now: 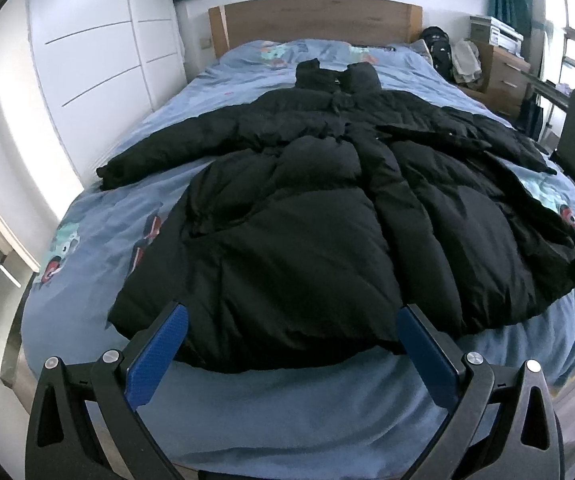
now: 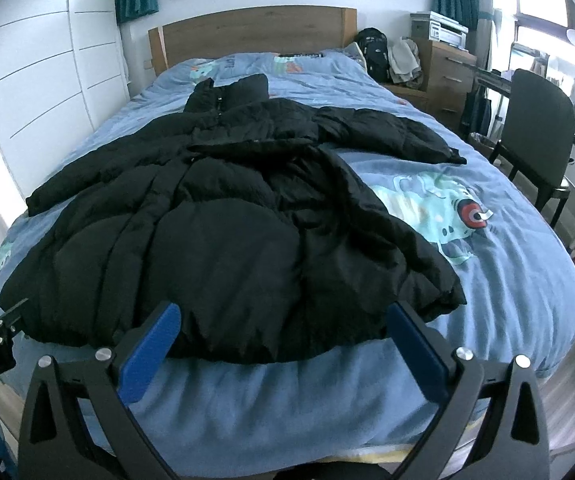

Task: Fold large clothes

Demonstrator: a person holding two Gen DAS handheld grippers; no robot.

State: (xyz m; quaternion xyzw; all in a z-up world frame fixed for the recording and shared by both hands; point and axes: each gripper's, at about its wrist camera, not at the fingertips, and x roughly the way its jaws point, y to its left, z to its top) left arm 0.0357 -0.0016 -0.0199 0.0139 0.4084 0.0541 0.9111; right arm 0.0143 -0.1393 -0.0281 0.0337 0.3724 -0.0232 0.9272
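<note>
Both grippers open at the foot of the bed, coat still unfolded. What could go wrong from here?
1. The black puffer coat is thick and slick; the fingers may pinch only the outer shell and slip off.
2. Its right front panel lies rumpled, so a fold could trap creases.
3. The hem hangs near the bed edge; dragging may pull the coat off or bunch the blue duvet.
</note>
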